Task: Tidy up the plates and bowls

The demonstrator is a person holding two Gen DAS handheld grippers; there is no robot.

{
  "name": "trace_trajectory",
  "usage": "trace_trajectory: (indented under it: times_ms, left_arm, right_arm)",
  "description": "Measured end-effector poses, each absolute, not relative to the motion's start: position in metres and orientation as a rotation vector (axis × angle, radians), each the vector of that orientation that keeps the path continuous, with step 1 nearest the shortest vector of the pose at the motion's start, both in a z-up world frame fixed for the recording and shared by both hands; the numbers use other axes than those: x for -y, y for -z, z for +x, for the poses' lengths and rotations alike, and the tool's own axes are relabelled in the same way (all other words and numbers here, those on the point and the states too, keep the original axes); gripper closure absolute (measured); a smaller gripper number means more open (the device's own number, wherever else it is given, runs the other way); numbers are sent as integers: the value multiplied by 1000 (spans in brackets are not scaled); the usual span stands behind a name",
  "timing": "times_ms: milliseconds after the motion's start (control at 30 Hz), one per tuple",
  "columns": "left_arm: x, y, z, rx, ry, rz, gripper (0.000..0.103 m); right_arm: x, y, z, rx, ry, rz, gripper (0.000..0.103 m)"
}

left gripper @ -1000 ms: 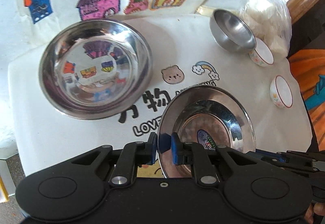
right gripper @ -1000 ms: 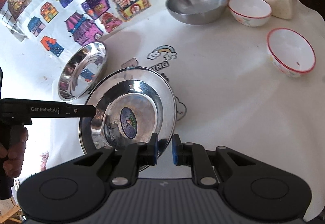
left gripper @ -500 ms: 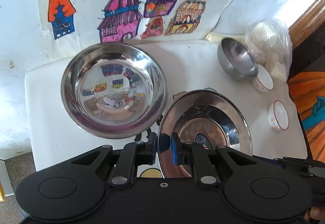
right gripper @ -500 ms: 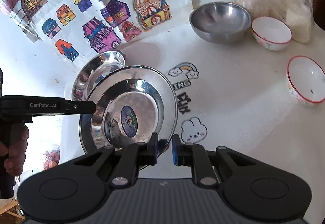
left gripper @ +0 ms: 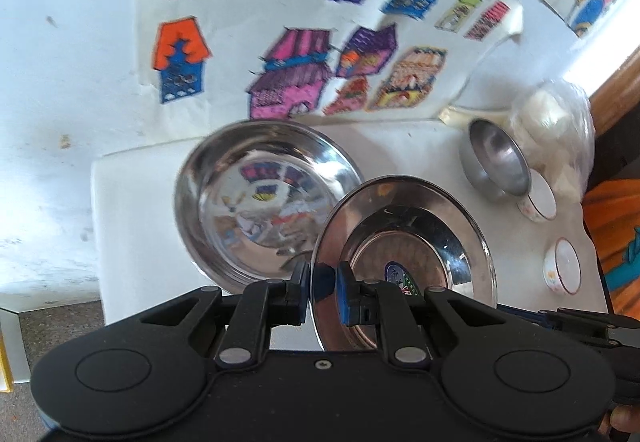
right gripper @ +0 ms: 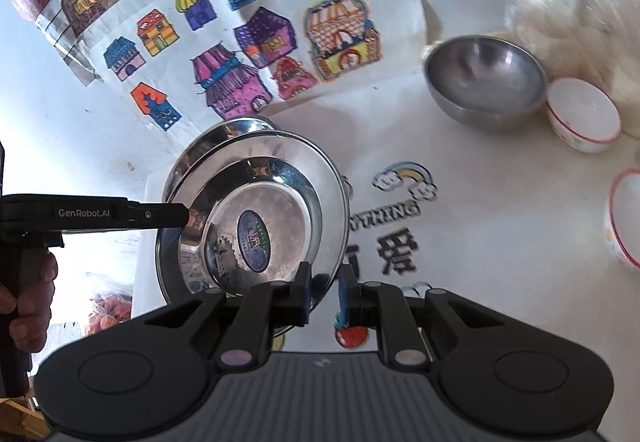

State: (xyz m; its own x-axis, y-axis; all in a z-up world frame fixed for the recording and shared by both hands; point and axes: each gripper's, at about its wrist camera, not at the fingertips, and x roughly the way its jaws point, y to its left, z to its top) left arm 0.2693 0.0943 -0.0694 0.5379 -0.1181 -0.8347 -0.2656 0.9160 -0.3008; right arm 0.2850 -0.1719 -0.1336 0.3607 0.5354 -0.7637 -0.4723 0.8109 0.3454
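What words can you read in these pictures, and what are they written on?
"GenRobot.AI": white letters on the black left gripper, seen from the right wrist.
"THING": black letters, upside down, on the white printed tablecloth below its rainbow drawing; the start of the word is hidden by the plate.
Two big black Chinese characters beside it: too uncertain to read.
Oval blue sticker in the shiny steel plate: too small and blurred.

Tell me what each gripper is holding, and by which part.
Both hold the same round steel plate with the oval sticker by its rim: the left gripper pinches one edge, the right gripper the opposite edge.
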Motion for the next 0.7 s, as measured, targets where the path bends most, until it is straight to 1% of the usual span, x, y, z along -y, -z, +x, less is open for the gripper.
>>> trace_trajectory:
  times_ms: [233,700]
  left_arm:
    - [-117,67,269,-982,-150,-436,88]
    - [-151,81,276,-974,-220,-464,88]
  right_arm:
    - [143,131,298,-1000,-692,49,87]
    - [90,136,335,-992,-723,-6,87]
